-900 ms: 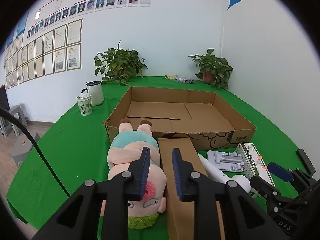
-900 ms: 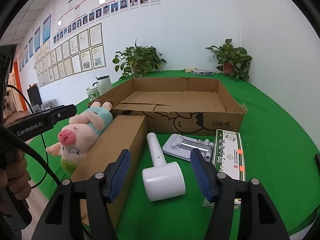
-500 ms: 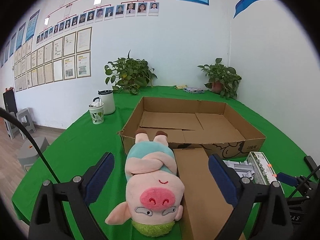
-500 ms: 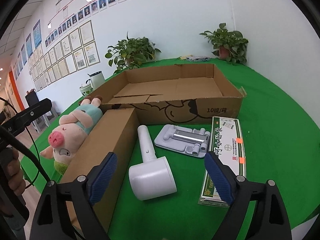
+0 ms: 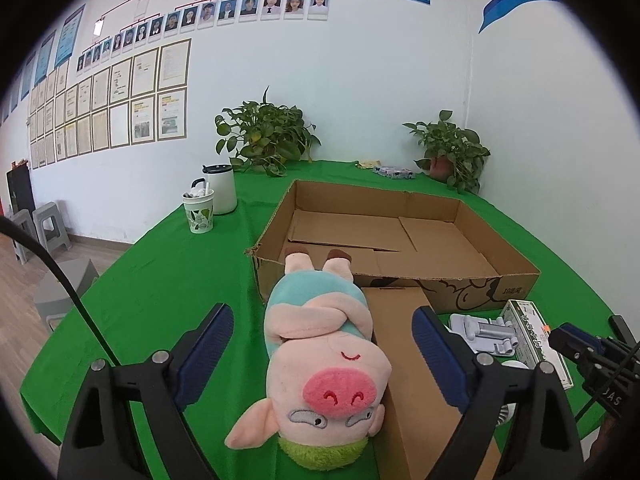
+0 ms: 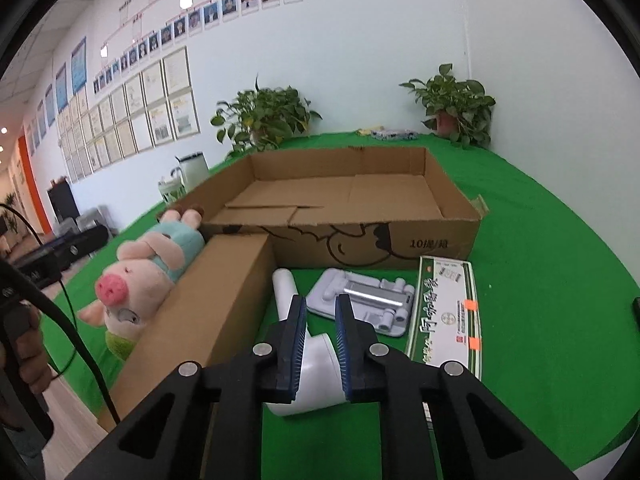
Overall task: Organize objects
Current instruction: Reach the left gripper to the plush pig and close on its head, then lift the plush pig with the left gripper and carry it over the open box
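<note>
Left gripper [image 5: 323, 354] jaws apart, straddling plush pig [image 5: 324, 356]; right gripper [image 6: 321, 338] jaws nearly together, gripping nothing, hiding white tool [image 6: 310, 364] head.

Both my views are bright and evenly lit, with soft light from above; two ceiling lamps reflect as white patches on the glossy wall [image 5: 360, 80]. Shadows are weak, only thin dark lines under the pig [image 5: 324, 360] and beside the box [image 6: 340, 200]. The fisheye bends the wall and the cloth [image 5: 160, 280] strongly, and the corners are black. My left view is sharp. My right view is a little blurred, most at the plants [image 6: 264, 116].
</note>
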{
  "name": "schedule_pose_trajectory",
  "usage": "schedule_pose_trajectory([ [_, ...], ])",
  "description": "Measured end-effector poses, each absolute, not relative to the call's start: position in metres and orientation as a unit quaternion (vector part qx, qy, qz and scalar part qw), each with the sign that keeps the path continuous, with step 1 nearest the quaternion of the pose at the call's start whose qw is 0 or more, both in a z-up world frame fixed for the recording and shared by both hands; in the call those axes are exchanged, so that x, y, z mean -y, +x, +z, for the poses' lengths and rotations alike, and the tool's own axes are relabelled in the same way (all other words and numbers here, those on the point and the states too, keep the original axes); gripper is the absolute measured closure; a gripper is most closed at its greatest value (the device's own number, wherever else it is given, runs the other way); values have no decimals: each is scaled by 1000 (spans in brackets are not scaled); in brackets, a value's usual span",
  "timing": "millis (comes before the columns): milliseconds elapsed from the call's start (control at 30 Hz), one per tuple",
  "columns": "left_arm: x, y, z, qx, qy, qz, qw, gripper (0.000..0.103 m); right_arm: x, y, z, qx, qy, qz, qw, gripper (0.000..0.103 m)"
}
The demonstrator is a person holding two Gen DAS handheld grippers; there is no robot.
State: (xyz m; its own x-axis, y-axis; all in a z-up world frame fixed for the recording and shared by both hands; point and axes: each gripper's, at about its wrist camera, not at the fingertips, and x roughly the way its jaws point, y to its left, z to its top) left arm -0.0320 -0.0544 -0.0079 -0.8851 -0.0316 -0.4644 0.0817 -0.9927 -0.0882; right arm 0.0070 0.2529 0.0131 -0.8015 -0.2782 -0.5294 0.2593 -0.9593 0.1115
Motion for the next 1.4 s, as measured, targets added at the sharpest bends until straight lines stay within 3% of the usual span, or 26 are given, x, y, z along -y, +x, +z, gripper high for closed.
schedule_pose_trajectory([
  [33, 56, -32, -8, -54, 236, -970, 32, 14, -255, 7, 17, 31, 279, -949, 147, 53],
  [67, 57, -32, -7, -55, 234, -970, 36, 14, -258, 5, 19, 48, 279, -946, 156, 9],
  [100, 59, -32, -7, -58, 231, -970, 38, 13, -260, 5, 21, 65, 279, -944, 167, 0],
  [333, 65, -36, -10, -60, 241, -968, 40, 13, -259, -8, 21, 91, 314, -926, 187, 1],
  [467, 73, -43, -17, -79, 270, -960, 19, 13, -248, -7, 23, 65, 320, -924, 201, 1],
  [633, 76, -46, -34, -116, 307, -943, -60, 13, -229, -2, 40, 67, 307, -912, 264, 1],
  [933, 70, -62, -75, -93, 378, -919, -61, 14, -187, -27, 54, 83, 354, -859, 360, 1],
  [1100, 78, -60, -80, -111, 378, -916, -80, 30, -149, -49, 48, 78, 389, -828, 397, 1],
  [1400, 97, -40, -77, -122, 384, -913, -69, 38, -63, -101, 28, 29, 451, -789, 416, 1],
])
